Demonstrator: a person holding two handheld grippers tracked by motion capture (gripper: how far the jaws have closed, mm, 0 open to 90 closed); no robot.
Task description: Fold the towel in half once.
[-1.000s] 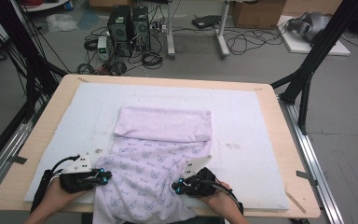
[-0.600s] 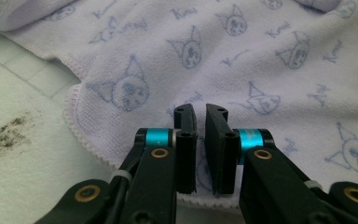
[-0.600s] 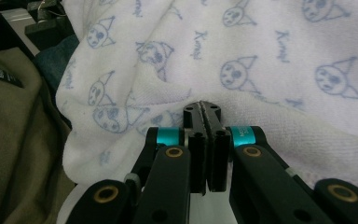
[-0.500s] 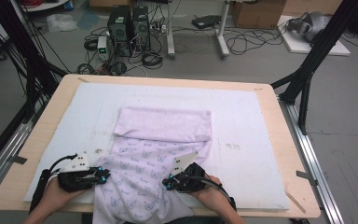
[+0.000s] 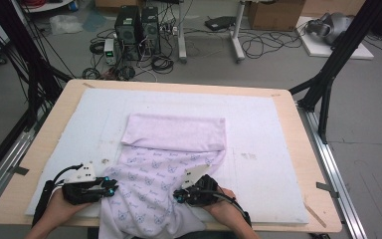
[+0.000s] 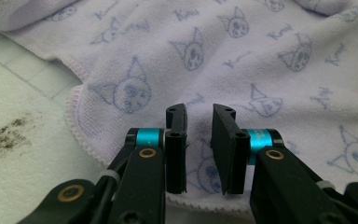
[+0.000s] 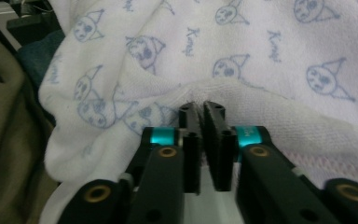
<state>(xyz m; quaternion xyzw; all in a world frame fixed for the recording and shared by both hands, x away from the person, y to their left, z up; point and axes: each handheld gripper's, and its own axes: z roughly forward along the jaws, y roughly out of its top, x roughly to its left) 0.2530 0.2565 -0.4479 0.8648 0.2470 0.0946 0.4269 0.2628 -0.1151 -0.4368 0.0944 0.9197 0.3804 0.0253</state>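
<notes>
Lilac cat-print towel [image 5: 164, 164] lies on the white mat [image 5: 258, 129] on the worktop [image 5: 298, 144], far end folded back as a plain band, near end hanging off the edge by the person; long axis runs away from the person. Left tongs [image 5: 110, 185] at the towel's left hem, jaws have just been opening, now parted with a gap and nothing pinched; the hem [image 6: 81, 135] lies just under and ahead of them. Right tongs [image 5: 178, 195] over the towel's right side near the front edge, jaws nearly together, clenched on a raised fold of the towel [image 7: 205, 91]. Judgement: right hand holds the cloth, left is freed; next grab for the left is the hem directly below, both hands about equally near the towel's near end.
</notes>
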